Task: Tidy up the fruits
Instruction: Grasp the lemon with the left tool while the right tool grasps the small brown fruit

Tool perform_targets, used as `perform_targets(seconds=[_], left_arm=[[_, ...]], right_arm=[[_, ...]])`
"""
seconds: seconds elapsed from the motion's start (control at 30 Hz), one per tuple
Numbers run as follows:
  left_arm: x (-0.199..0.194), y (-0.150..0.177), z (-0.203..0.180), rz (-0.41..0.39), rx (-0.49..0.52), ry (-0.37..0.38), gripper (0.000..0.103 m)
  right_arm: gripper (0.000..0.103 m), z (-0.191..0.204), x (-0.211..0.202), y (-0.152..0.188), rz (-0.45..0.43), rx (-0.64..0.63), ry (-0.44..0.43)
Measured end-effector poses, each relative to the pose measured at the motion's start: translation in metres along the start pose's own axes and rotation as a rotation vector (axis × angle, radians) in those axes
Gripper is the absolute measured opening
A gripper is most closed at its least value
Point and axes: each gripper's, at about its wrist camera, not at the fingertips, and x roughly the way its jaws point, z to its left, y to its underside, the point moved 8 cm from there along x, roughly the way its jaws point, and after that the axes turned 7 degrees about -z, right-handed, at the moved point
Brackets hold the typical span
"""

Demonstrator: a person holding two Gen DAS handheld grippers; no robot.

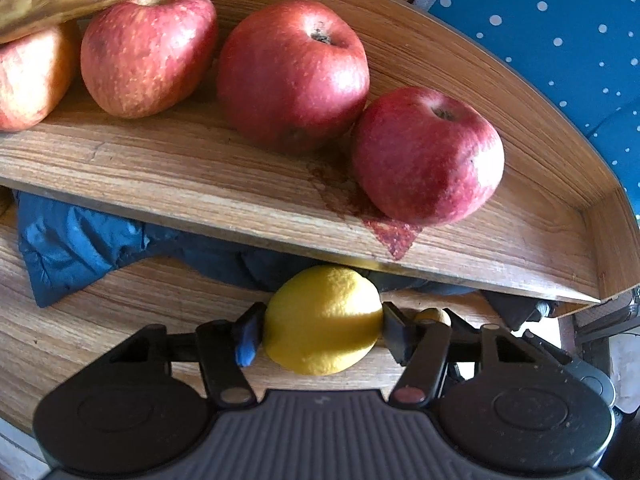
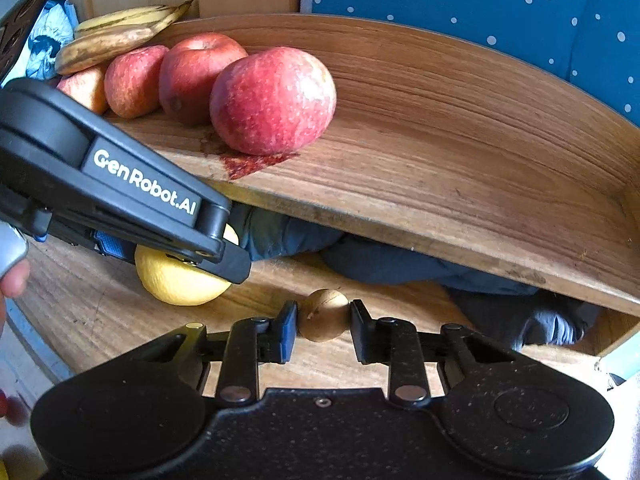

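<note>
A: Status of the upper shelf (image 1: pixel 200 184)?

B: Four apples (image 1: pixel 292 72) stand in a row along its back wall, bananas (image 2: pixel 120 34) at the left end. The right end is bare.

A: Procedure for the lemon (image 1: pixel 322 320)?

B: It lies on the lower surface (image 1: pixel 100 320), just under the shelf's front edge. The left tool (image 1: pixel 322 326) stands about half open with both pads against the lemon. Lift straight, clearing the edge.

A: The right tool (image 2: pixel 324 322)?

B: Nearly shut on a small brown fruit (image 2: pixel 323 314).

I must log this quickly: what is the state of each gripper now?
Left gripper: closed on the lemon.
Right gripper: closed on the small brown fruit.
</note>
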Motion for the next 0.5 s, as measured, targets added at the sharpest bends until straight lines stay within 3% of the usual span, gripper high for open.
perform_targets(seconds=[0.5], left_arm=[[-0.029, 0.039, 0.013, 0.020, 0.013, 0.016, 0.064]], right_arm=[[0.029, 0.031, -0.032, 0.004, -0.018, -0.014, -0.003]])
